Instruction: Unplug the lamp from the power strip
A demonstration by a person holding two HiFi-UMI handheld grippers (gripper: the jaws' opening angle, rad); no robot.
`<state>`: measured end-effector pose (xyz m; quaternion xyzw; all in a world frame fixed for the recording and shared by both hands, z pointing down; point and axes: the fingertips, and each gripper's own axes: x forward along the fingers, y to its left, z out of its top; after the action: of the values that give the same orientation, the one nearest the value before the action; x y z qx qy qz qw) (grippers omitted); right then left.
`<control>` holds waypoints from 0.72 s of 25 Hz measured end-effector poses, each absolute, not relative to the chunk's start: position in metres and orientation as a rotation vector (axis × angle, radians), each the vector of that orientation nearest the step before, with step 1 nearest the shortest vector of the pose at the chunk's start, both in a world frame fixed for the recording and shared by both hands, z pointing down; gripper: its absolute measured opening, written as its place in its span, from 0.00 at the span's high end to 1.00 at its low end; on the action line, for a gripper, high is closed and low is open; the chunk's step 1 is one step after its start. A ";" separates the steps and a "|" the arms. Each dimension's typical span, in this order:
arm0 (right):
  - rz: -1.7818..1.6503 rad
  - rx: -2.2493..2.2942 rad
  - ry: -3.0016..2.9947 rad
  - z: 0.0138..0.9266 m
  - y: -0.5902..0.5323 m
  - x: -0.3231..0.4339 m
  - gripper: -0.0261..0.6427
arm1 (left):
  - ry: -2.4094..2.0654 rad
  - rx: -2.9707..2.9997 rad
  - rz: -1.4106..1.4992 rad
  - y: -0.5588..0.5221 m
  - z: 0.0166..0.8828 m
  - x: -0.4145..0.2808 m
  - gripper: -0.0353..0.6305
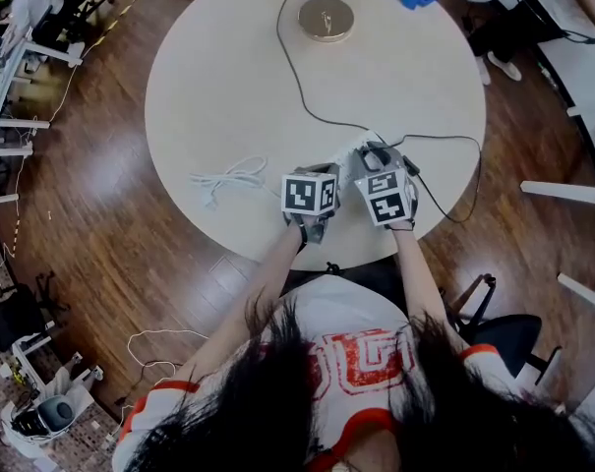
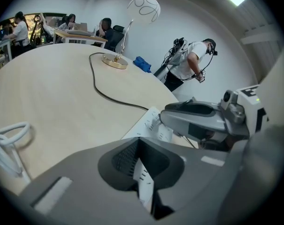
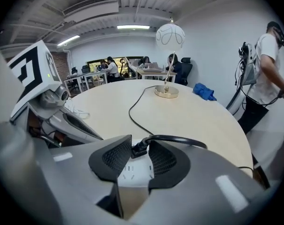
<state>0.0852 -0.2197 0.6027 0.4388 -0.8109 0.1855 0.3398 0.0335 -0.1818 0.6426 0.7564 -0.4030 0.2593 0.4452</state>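
**My clothes and my two tools**

I wear a white short-sleeved jersey [image 1: 346,334] with red trim at the sleeve hems and red-outlined lettering on the chest, and my long dark hair [image 1: 267,401] hangs over it. My left gripper [image 2: 141,168] and right gripper [image 3: 138,162] are smooth grey plastic with black, dotted rubber pads [image 3: 114,157]. Each carries a cube [image 1: 310,194] faced with black-and-white square markers.

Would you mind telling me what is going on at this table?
A person holding a gripper in each hand is working on the pale round table, where a lamp with a gold base and white globe shade stands. The left gripper is clamped on the white power strip. The right gripper has the lamp cord's black plug between its jaw tips, seemingly still plugged in; whether the pads squeeze it is unclear.
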 end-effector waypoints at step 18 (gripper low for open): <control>0.636 1.240 -2.077 0.591 -0.168 0.122 0.65 | -0.965 1.891 0.674 -0.186 0.642 0.033 0.95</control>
<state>0.1217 -0.1683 0.5910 0.4705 -0.7883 0.2413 0.3148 0.0334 -0.1865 0.6420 0.7619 -0.3886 0.2716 0.4412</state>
